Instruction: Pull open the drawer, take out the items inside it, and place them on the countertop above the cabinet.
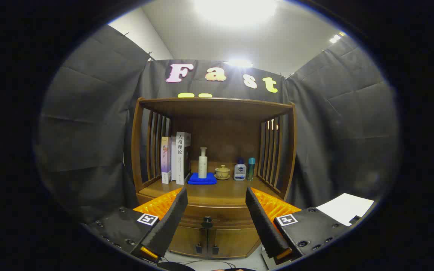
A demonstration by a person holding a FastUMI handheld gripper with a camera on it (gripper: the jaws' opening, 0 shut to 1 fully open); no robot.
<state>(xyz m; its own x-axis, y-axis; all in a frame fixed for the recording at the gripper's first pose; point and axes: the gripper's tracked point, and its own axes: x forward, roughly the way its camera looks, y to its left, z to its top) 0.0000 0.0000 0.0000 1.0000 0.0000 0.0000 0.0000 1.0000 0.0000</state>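
A wide-open, empty gripper (214, 210) faces a wooden cabinet's closed drawer (217, 214), whose small dark knob (207, 222), centred between the fingers, looks the firm, rigid place to pinch.

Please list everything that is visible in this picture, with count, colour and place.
cabinet: 1, brown wood, ahead of the jaws
drawer knob: 1, dark, between the jaws; drawer closed
books: 2, pale, upright, countertop left
cloth: 1, blue, folded, beside books
pump bottle: 1, white, on cloth
lidded cup: 1, beige, centre
bottles: 2, white and teal, countertop right
paper: 1, white, right of cabinet
gripper: 1, jaws open, holding nothing
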